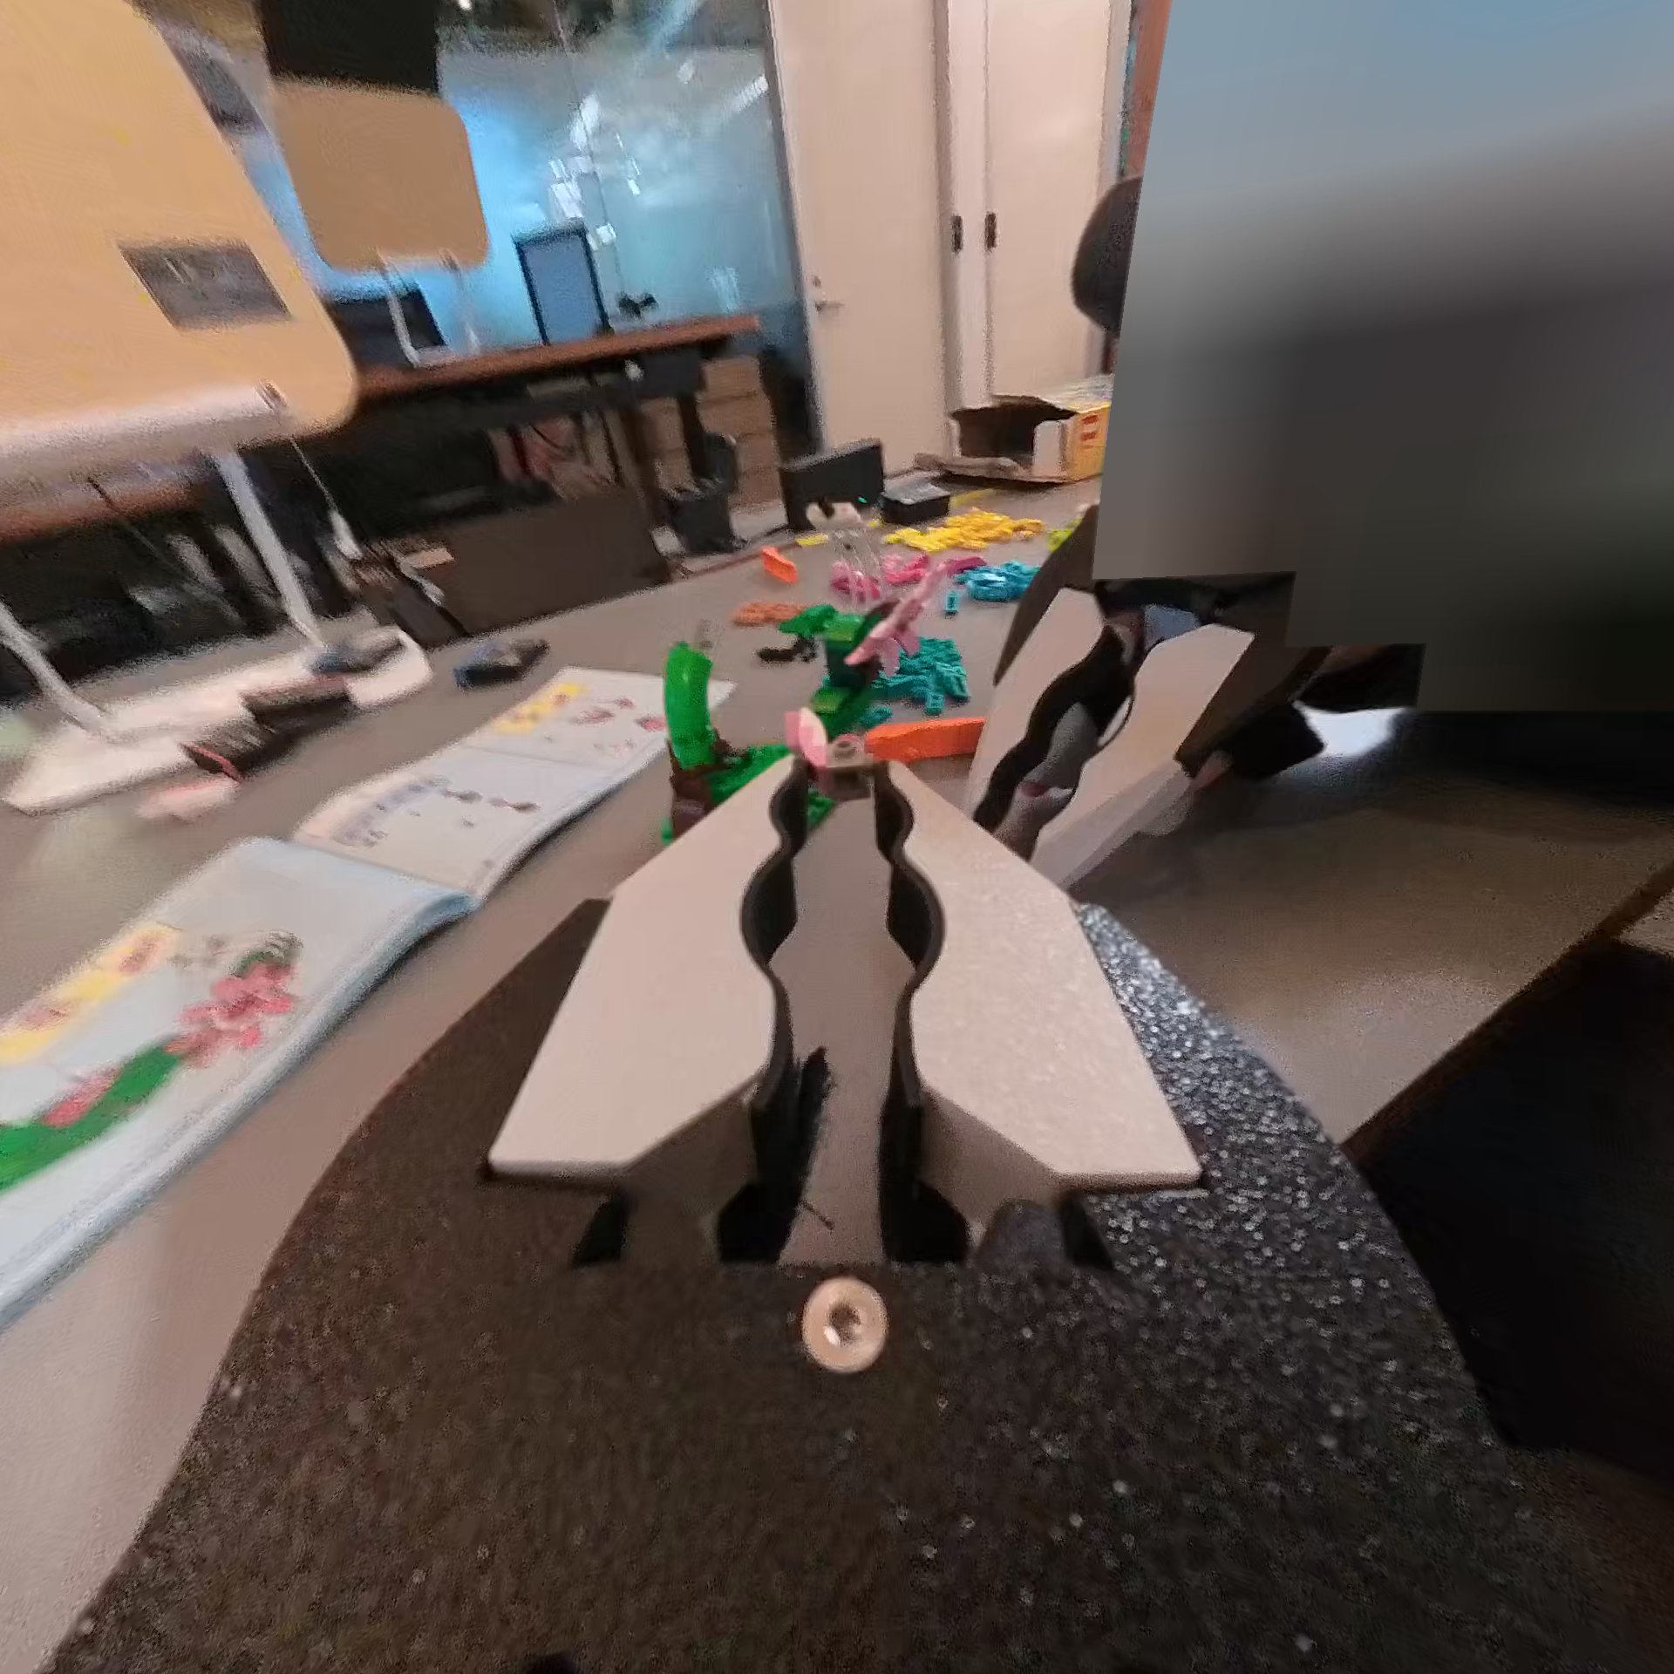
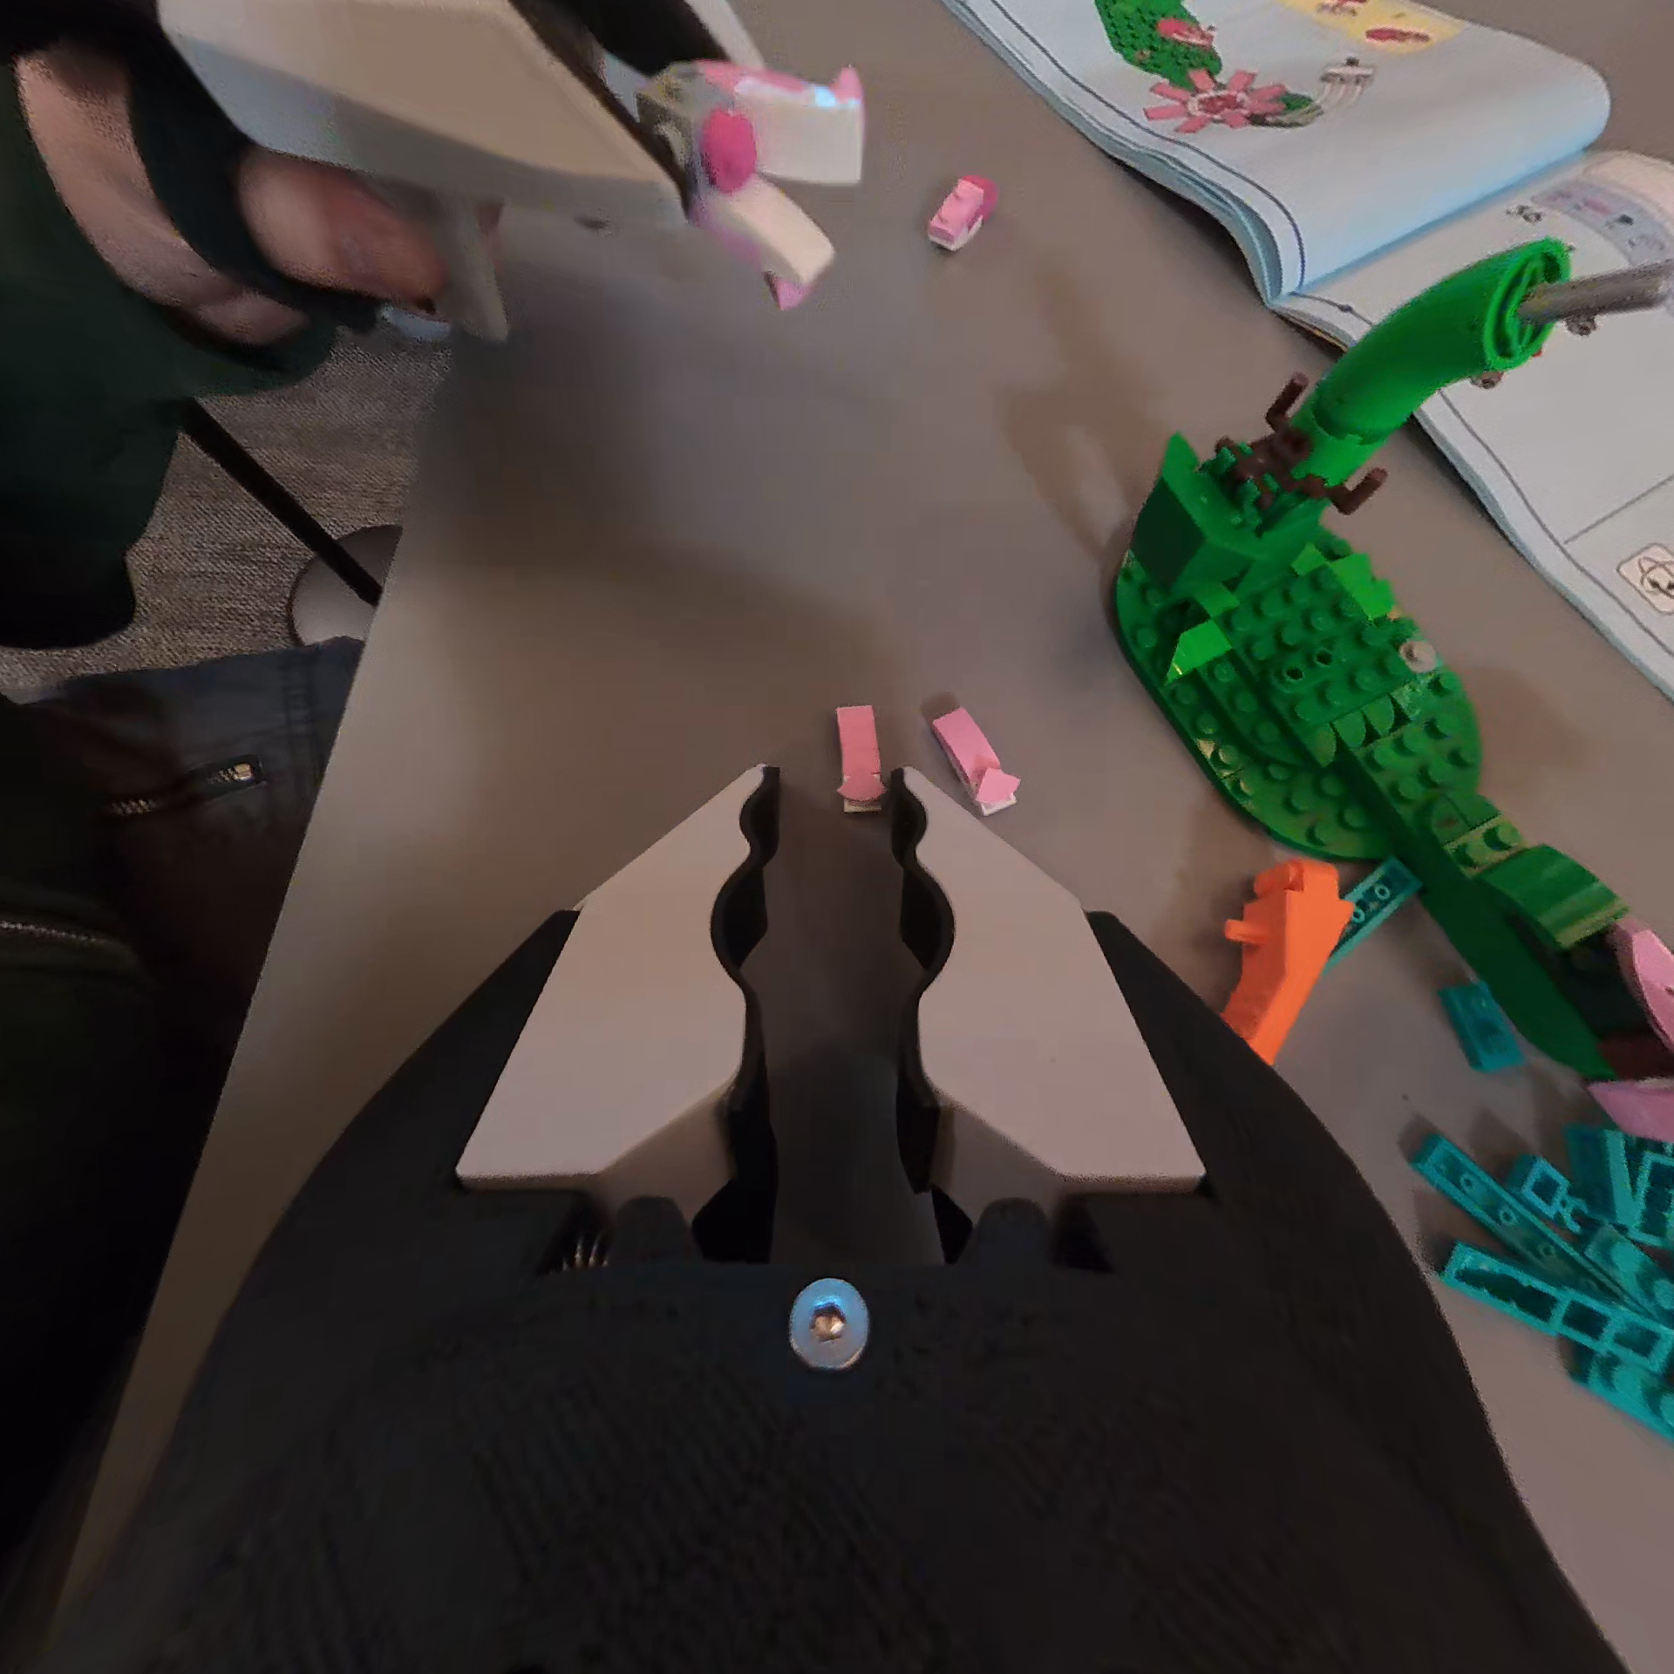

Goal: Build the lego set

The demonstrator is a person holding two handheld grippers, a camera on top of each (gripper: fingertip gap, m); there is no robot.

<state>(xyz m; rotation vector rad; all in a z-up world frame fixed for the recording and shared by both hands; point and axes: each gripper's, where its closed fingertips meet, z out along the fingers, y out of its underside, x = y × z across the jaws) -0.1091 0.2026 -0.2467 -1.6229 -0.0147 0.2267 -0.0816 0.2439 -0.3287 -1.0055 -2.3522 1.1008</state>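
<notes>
My left gripper (image 1: 838, 770) is shut on a small pink and white flower assembly (image 1: 829, 745), held above the table; it also shows at the upper left of the right wrist view (image 2: 675, 158) with the flower (image 2: 770, 154) at its tips. My right gripper (image 2: 833, 779) is open and low over the table, its tips on either side of a loose pink petal piece (image 2: 856, 752). A second pink petal (image 2: 974, 756) lies just to its right, a third (image 2: 962, 210) farther off. The green leaf-and-stem build (image 2: 1313, 661) stands to the right.
An open instruction booklet (image 2: 1313, 118) lies beyond the green build. An orange piece (image 2: 1282, 951) and a heap of teal pieces (image 2: 1585, 1268) lie at the right. More sorted heaps of yellow, pink and teal pieces (image 1: 960, 530) lie farther back. The table edge (image 2: 362, 652) runs along the left.
</notes>
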